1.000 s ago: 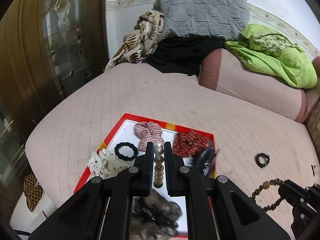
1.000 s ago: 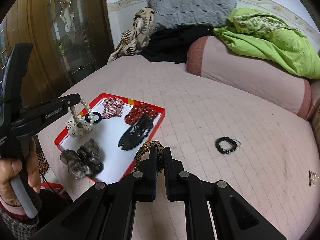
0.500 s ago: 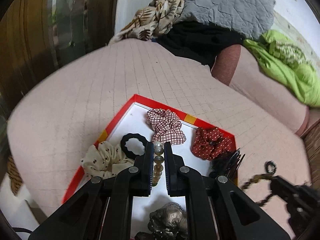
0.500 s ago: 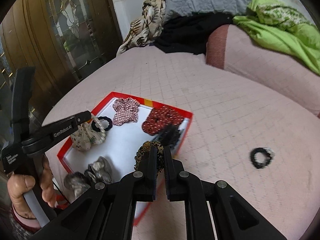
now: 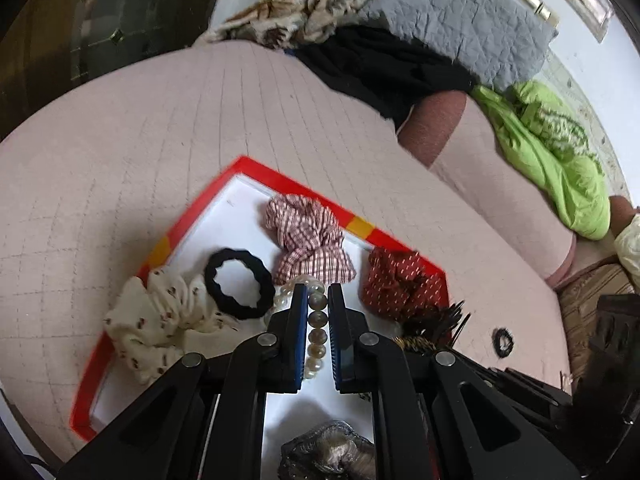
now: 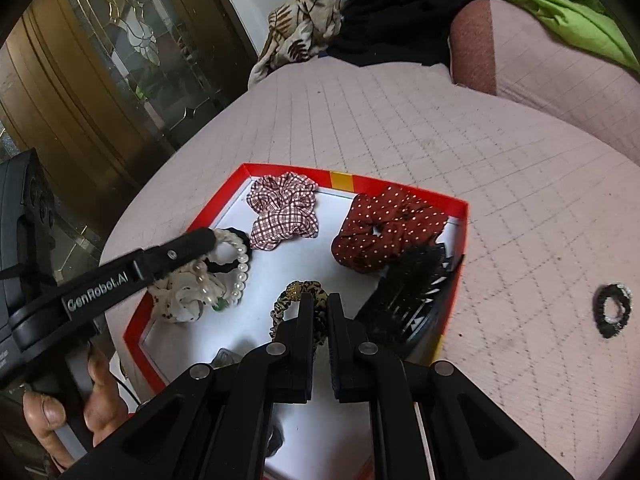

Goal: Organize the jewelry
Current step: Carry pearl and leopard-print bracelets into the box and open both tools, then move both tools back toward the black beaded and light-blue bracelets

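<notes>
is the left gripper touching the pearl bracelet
Touching. The left wrist view shows the pearl bracelet pinched between the left gripper fingers; the right wrist view shows it hanging from that gripper's tip over the tray.

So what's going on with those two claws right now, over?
Left claw shut on pearl bracelet, over red tray. Right claw shut on leopard hair tie, above tray floor. Black hair tie loose on bed.

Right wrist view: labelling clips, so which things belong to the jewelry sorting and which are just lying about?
Job:
red tray
pearl bracelet
leopard band
black hair tie

Lying about:
green blanket
patterned cloth
glass door
</notes>
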`<move>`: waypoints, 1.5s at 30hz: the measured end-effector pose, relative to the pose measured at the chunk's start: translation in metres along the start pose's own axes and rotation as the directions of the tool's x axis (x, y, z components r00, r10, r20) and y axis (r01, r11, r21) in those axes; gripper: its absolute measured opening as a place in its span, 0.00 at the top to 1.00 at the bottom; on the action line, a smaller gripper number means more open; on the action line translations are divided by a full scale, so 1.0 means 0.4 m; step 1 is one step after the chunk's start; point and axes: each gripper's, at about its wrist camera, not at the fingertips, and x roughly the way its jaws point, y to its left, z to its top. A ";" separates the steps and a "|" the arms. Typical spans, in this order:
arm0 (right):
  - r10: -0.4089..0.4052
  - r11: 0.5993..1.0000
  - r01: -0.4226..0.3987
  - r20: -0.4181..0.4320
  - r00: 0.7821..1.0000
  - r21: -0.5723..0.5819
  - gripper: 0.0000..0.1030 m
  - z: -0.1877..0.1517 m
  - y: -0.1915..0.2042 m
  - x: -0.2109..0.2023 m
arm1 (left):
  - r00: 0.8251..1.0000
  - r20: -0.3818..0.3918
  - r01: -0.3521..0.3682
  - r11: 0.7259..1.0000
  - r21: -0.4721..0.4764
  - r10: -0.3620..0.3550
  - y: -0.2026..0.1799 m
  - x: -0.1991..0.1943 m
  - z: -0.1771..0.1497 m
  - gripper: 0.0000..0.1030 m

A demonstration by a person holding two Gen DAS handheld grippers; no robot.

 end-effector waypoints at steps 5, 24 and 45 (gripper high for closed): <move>-0.012 1.000 0.012 -0.023 1.000 0.000 0.92 -0.009 -0.009 0.033 | 0.991 -0.020 -0.131 0.990 0.046 0.132 -0.011 0.031 -0.008 0.91; -0.045 0.998 0.044 -0.033 0.998 -0.049 0.91 -0.031 0.010 0.057 | 0.964 0.004 -0.263 0.960 0.095 0.264 -0.014 0.032 -0.020 0.91; -0.101 0.994 0.104 0.070 0.992 -0.043 0.55 -0.045 -0.006 -0.105 | 0.933 0.167 -0.341 0.930 0.139 0.318 -0.074 -0.074 -0.027 0.56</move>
